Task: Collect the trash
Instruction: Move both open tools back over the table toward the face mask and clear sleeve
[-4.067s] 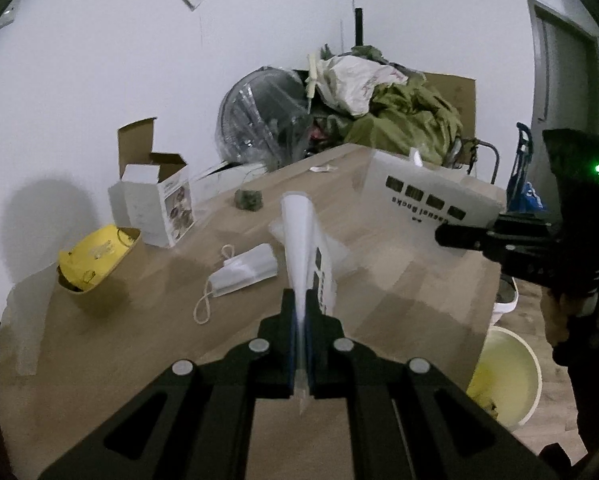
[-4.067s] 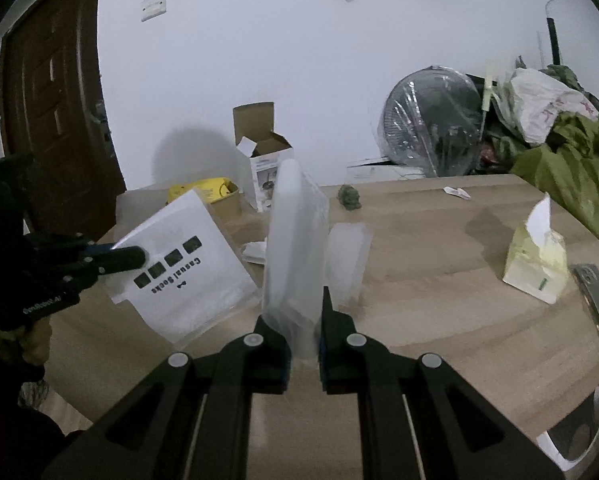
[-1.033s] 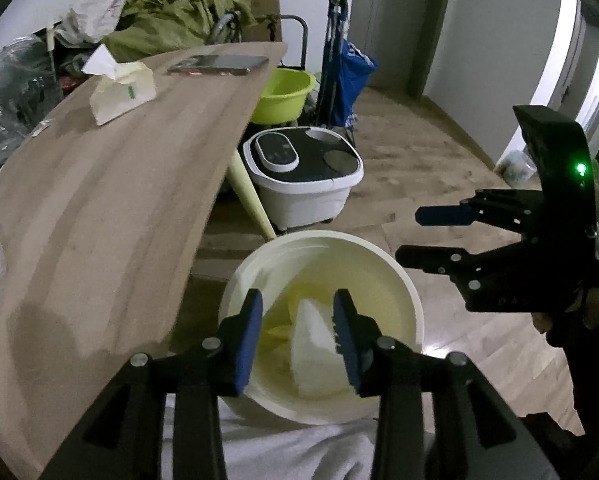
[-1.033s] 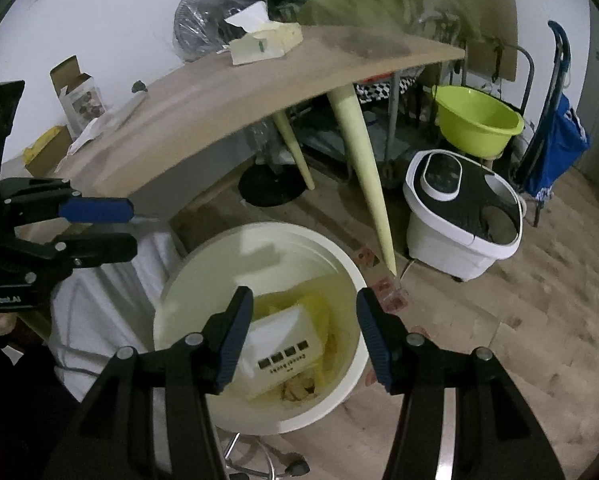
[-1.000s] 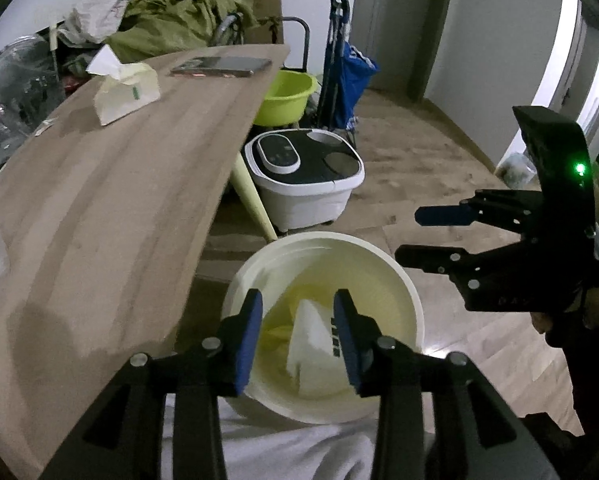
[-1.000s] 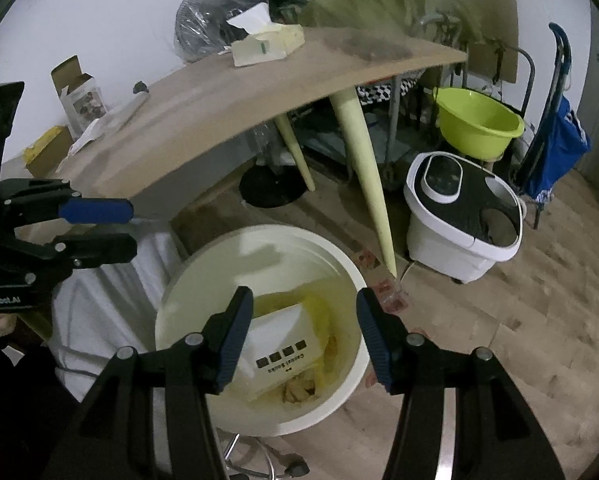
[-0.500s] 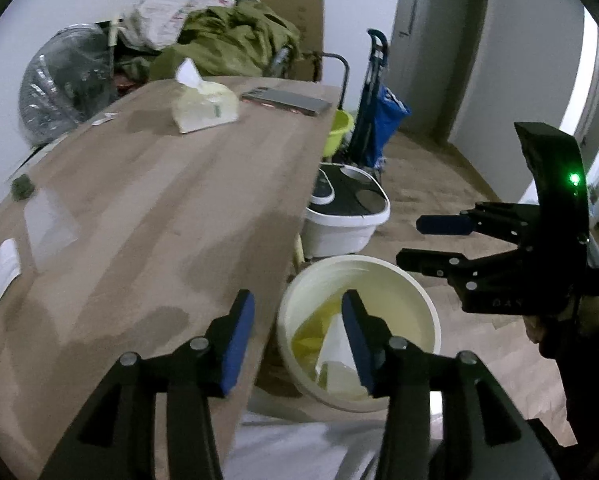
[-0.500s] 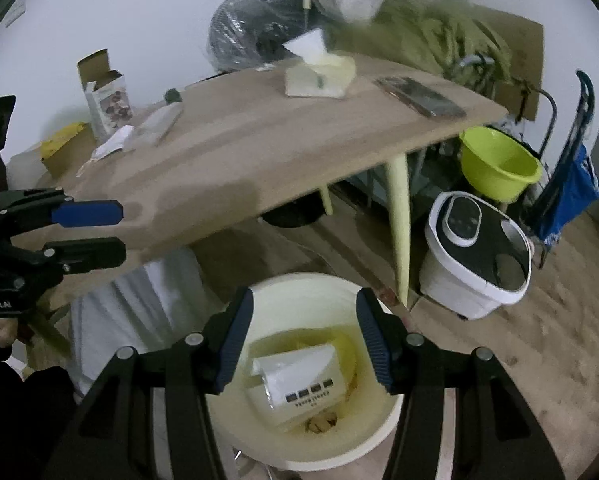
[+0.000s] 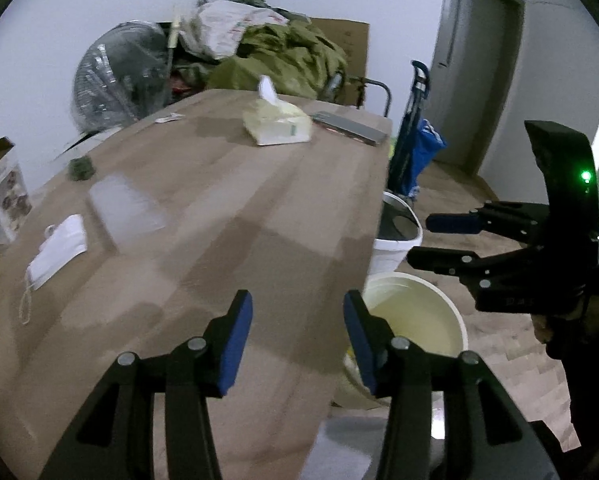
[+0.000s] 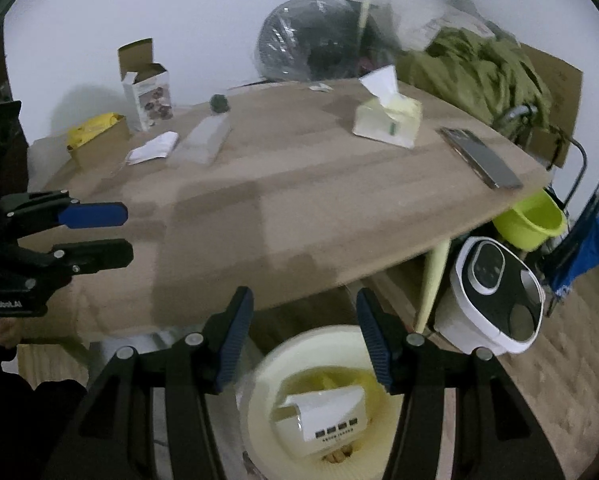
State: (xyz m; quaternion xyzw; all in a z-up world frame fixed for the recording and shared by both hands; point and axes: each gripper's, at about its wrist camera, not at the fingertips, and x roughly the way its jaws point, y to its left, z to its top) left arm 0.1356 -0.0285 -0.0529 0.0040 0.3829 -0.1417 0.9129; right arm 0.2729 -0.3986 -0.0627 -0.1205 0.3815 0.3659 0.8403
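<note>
Both grippers are open and empty. My left gripper point(image 9: 297, 334) hangs over the near edge of the wooden table point(image 9: 227, 216); it also shows in the right wrist view point(image 10: 95, 234). My right gripper point(image 10: 304, 334) is above the cream trash bin point(image 10: 259, 392), which holds a white sock package point(image 10: 323, 416); it also shows in the left wrist view point(image 9: 439, 240). On the table lie a white face mask point(image 9: 57, 246), a clear plastic bag point(image 9: 125, 204) and a small dark green wad point(image 9: 79, 168).
A tissue pack point(image 9: 275, 124) and a phone point(image 9: 349, 128) lie at the table's far end. An open carton point(image 10: 147, 88) and a yellow-filled box point(image 10: 95, 134) stand at the left. A white appliance point(image 10: 495, 292), green basin point(image 10: 531, 220) and blue cart point(image 10: 591, 248) stand on the floor.
Both grippers dropped their white packages into the bin, opened, and have swung up from the bin toward the table top.
</note>
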